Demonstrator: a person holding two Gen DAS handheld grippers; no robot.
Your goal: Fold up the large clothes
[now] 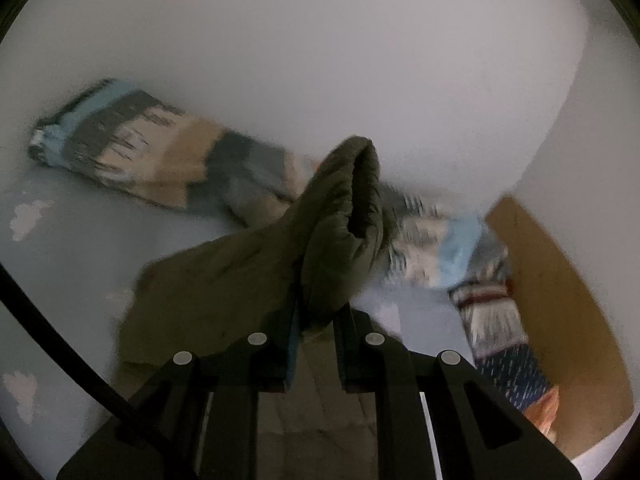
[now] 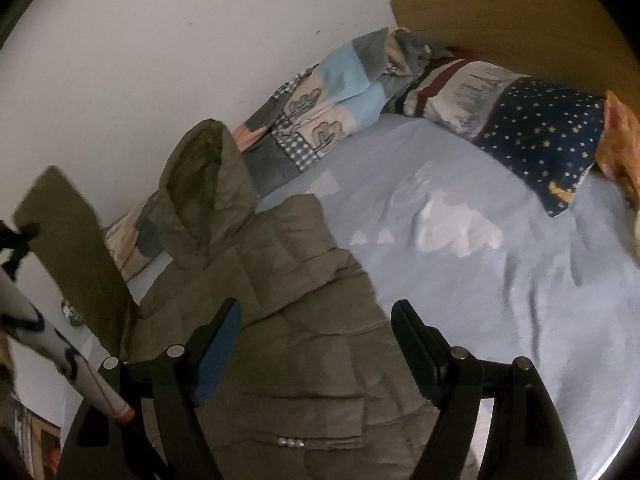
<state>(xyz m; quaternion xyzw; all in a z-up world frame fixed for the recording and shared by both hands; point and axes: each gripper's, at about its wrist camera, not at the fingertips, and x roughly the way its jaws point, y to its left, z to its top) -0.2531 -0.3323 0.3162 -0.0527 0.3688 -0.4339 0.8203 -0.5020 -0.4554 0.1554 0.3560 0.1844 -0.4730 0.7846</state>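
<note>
Olive quilted jacket (image 2: pixel 304 340) spread on a pale blue bed sheet (image 2: pixel 520 300), one part lifted.

A sleeve cuff (image 1: pixel 352 208) of the jacket is pinched and raised by the left gripper (image 1: pixel 316 320), its fingers pressed onto the fabric. The right gripper (image 2: pixel 316 344) is held spread above the jacket's body, nothing gripped. A patchwork blanket (image 2: pixel 340 92) and a starred pillow (image 2: pixel 540 132) are seen along the wall and the wooden headboard (image 2: pixel 520 12).

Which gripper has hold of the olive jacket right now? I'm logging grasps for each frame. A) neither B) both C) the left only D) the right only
C: the left gripper is shut on a fold of the olive jacket, while the right gripper has its fingers spread wide above the jacket, gripping nothing.
</note>
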